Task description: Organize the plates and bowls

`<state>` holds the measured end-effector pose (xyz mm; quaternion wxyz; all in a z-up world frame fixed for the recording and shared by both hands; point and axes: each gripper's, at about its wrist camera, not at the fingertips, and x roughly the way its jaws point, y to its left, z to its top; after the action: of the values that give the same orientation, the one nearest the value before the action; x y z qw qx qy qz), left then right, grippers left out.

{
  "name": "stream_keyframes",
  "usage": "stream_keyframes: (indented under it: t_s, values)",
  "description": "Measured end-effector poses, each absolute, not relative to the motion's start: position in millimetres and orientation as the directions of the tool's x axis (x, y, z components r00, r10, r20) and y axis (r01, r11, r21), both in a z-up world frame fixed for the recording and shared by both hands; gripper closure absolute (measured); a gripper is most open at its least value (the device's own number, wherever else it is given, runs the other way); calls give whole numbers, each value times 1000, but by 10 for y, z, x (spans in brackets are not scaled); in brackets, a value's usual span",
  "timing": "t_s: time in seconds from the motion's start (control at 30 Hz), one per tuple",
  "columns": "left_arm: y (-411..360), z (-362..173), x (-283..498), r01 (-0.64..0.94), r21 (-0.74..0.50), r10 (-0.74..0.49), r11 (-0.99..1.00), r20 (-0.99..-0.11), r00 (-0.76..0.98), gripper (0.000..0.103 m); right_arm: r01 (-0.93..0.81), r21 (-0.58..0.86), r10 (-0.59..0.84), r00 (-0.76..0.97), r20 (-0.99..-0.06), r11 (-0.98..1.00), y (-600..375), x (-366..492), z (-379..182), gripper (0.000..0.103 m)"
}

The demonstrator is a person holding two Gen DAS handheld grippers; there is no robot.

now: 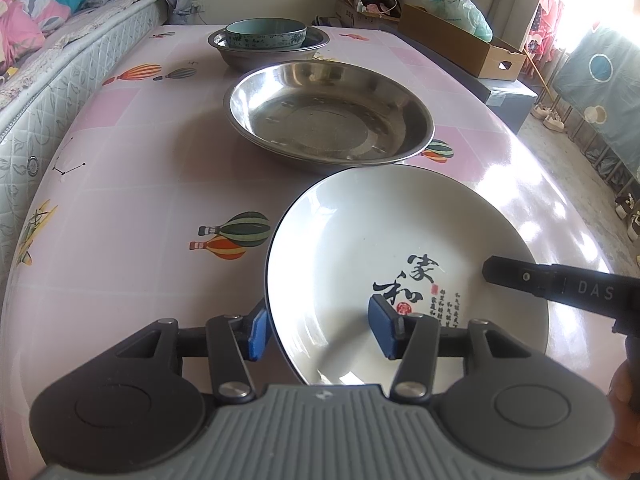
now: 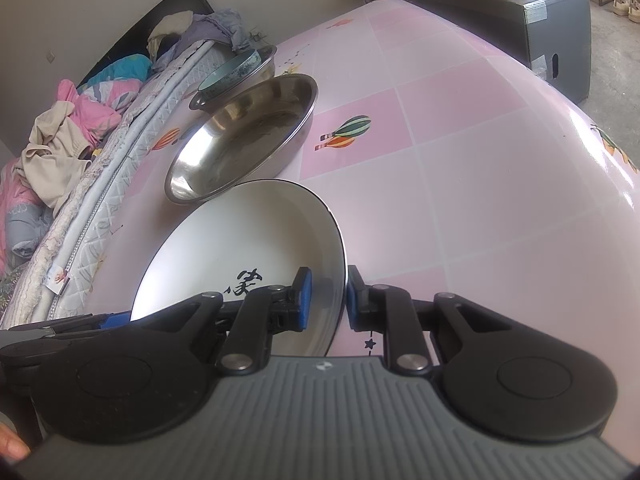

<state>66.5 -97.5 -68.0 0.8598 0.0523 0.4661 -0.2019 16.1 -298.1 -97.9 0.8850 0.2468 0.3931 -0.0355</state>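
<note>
1. Left wrist view first: the left tool [image 1: 316, 330] straddles the near-left rim of the white ceramic plate [image 1: 384, 248]. One blue pad is outside the rim, the other over the plate's inside, and neither presses on it. So it's spread, with the rim between the jaws and not gripped.

2. Right tool [image 2: 325, 300] is the one doing the work, I think. Its pads are nearly together, pinching the plate's right rim, one inside and one outside.

3. The plate sits just ahead of both tools on the pink balloon-print surface [image 1: 132, 208]. Its far edge overlaps the rim of the steel dish [image 1: 328, 116]; I can't tell if they touch.

4. Beyond that dish, a teal bowl [image 1: 266, 34] sits inside another steel basin [image 1: 240, 54].

5. My guess at the step: getting the plate moved or stacked. Before lifting, I'd make sure the right pinch is deep enough past the rim lip, since glazed ceramic is slippery.

6. Keep the plate level and clear the steel dish's rim so it doesn't clank or tip.
</note>
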Motion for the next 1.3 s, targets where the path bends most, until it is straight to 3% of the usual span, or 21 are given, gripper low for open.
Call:
stream_keyframes:
  t_s: [0.37,1.3]
  values:
    - [-1012,-689,664,397,-89,-294,914,-818,494,46,252,417,132,701,-701,873,-2990,149,-997,85]
    - [-1046,-643,599,408,-48,-274,912,-811,517,49,242,355,89,703,-706,903,-2912,121,-900,83]
